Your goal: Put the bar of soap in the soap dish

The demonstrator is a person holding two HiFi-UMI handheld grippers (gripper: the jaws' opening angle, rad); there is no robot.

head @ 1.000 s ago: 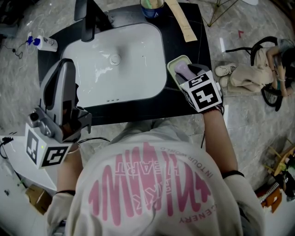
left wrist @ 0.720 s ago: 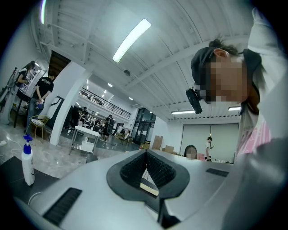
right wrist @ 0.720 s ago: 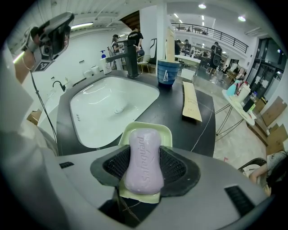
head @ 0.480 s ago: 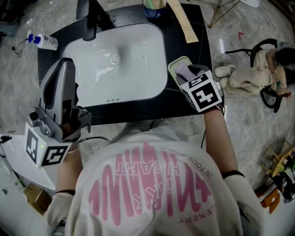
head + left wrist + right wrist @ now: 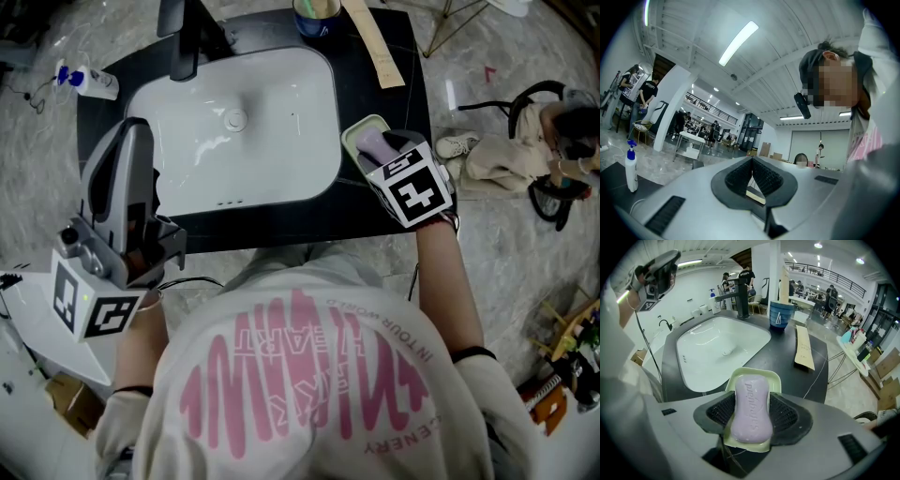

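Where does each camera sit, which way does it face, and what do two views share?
Head view: on the person's head, steeply down onto the sink; shirt, forearms, left gripper, right gripper show.
Left gripper view: on that gripper, level across a hall; closed jaws, shirt show.
Right gripper view: on that gripper, down at the soap in the soap dish; its jaws have just been opening, flanking it.
Shared: head and right gripper views both show sink and soap dish.
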